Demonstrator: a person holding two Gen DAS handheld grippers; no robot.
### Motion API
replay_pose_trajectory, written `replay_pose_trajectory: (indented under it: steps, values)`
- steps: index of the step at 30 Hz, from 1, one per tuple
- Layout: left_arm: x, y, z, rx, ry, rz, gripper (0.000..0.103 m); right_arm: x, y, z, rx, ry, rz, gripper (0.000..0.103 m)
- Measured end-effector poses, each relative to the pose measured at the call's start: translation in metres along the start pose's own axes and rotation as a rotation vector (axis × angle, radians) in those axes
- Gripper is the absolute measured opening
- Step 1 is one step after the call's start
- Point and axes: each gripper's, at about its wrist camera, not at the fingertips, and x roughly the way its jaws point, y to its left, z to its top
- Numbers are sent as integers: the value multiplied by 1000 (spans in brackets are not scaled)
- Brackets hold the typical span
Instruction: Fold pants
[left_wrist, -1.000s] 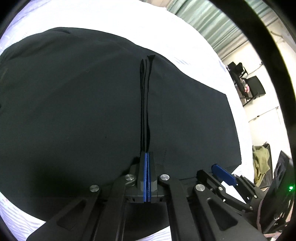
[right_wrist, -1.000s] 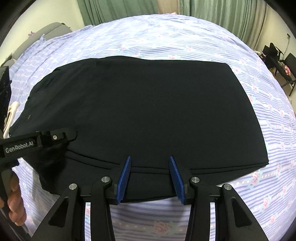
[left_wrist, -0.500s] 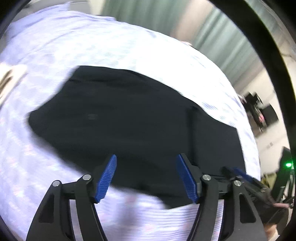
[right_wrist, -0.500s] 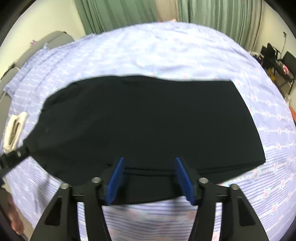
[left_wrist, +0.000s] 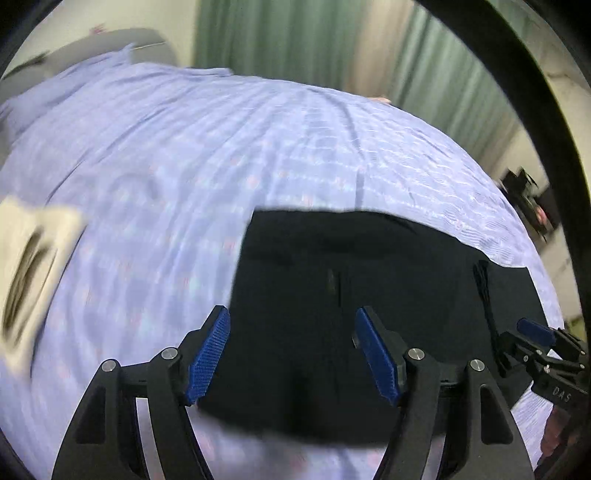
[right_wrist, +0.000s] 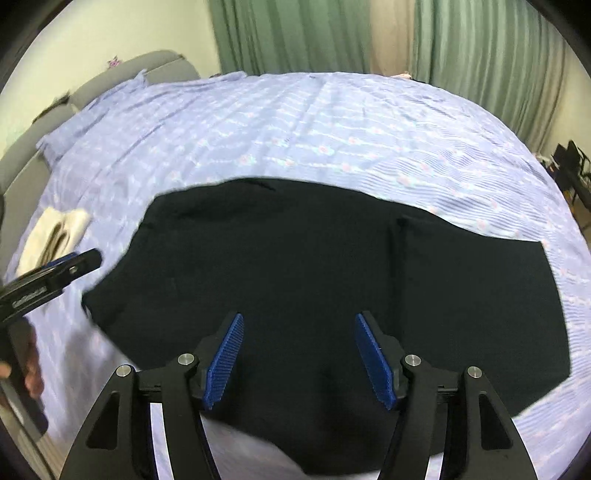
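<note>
The black pants (right_wrist: 314, 266) lie folded flat on the bed, and show in the left wrist view (left_wrist: 369, 273) too. My left gripper (left_wrist: 293, 350) is open and empty, raised above the pants' left end. My right gripper (right_wrist: 297, 354) is open and empty above the pants' near edge. The right gripper's blue pad shows at the right edge of the left wrist view (left_wrist: 535, 330). The left gripper's tip shows at the left of the right wrist view (right_wrist: 70, 267).
The bed has a lilac striped sheet (right_wrist: 295, 122) with small flowers. A cream and black item (left_wrist: 33, 273) lies on the sheet left of the pants. A grey headboard (right_wrist: 110, 81) and green curtains (right_wrist: 295, 33) stand behind. Chairs (right_wrist: 570, 162) are at the far right.
My left gripper let go of the pants' fold, opened, and lifted back and to the left. My right gripper opened wider and pulled up and back. The pants stay flat.
</note>
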Motion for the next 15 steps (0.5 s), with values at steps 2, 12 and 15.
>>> replay_pose_trajectory:
  steps: [2, 12, 15]
  values:
    - [21, 10, 20, 22, 28, -49, 68, 14, 10, 11, 35, 0, -5, 63]
    - [113, 47, 68, -72, 181, -132, 57, 73, 51, 36, 200, 56, -18, 63]
    - [122, 51, 68, -119, 205, -187, 35, 80, 60, 34, 193, 77, -7, 63]
